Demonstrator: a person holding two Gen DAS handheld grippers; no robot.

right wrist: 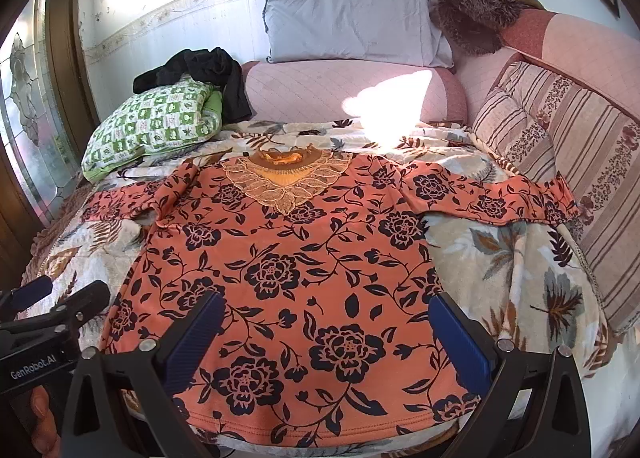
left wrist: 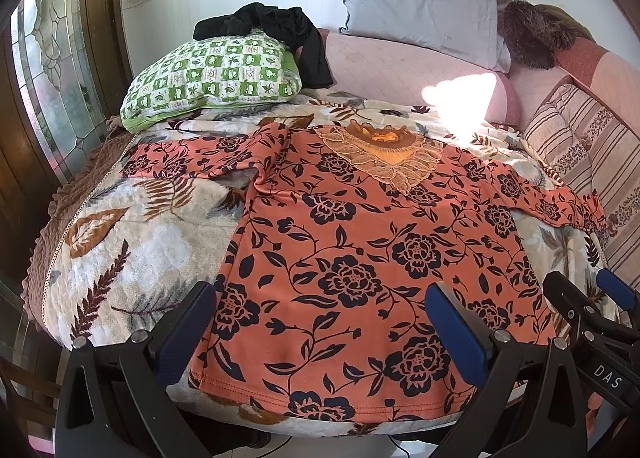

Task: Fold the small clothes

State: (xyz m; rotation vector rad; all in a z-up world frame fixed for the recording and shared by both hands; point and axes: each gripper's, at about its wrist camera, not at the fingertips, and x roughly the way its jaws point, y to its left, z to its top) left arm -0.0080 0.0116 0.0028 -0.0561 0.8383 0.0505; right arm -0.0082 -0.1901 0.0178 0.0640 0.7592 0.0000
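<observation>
Tongs first: the left tongs (left wrist: 320, 322), black-framed with blue-padded tips, hover spread wide above the near hem of the garment, grasping nothing. The right tongs (right wrist: 326, 328) stand likewise released, their blue pads wide apart over the same hem, and they appear at the right edge of the left wrist view too.

Beneath both lies the orange long-sleeved top with black flower print (left wrist: 360, 258), spread flat and face up on the bed, hem toward the cameras and neck away. Its lace collar panel (right wrist: 282, 181) sits at the far middle. One sleeve (left wrist: 188, 159) stretches out to the left; the other sleeve (right wrist: 492, 193) reaches right, its cuff touching the striped cushion (right wrist: 576, 177).

The top rests on a cream blanket with brown and grey leaf pattern (right wrist: 500, 266). Farther back on the left is a green-and-white checked pillow (left wrist: 212, 77) with a crumpled black garment (left wrist: 276, 27) draped over it. Beyond, a pink quilted bolster (right wrist: 340, 93) runs across, and a grey pillow (right wrist: 348, 15) leans against the wall.
</observation>
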